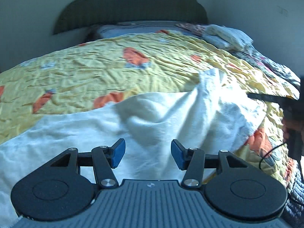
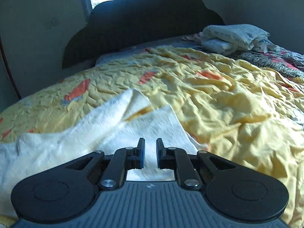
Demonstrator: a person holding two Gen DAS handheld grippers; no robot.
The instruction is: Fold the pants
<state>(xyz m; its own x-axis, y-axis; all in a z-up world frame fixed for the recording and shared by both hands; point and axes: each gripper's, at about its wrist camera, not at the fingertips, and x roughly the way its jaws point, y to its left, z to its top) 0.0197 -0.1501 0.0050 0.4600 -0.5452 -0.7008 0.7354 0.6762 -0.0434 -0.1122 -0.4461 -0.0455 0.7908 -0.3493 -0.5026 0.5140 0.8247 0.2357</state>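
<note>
White textured pants [image 1: 161,117] lie rumpled on a yellow bedspread [image 1: 95,72], with a raised fold near the middle. My left gripper [image 1: 148,148] hovers over them, open, its blue pads [image 1: 118,152] wide apart with nothing between them. In the right wrist view the pants [image 2: 95,125] stretch from the lower left toward two hem ends, one of them [image 2: 136,98] curled up. My right gripper [image 2: 150,148] is just above the cloth, jaws a narrow gap apart, and only the fabric below shows through the gap. A dark device [image 1: 292,114] at the right edge of the left wrist view is probably the other gripper.
The bedspread [image 2: 228,104] is creased, with orange patches. A dark scalloped headboard [image 2: 148,19] stands at the far end. A stack of folded pale linens [image 2: 233,36] and a dark patterned cloth [image 2: 275,60] lie at the far right. A thin black cable [image 1: 269,155] hangs at the right.
</note>
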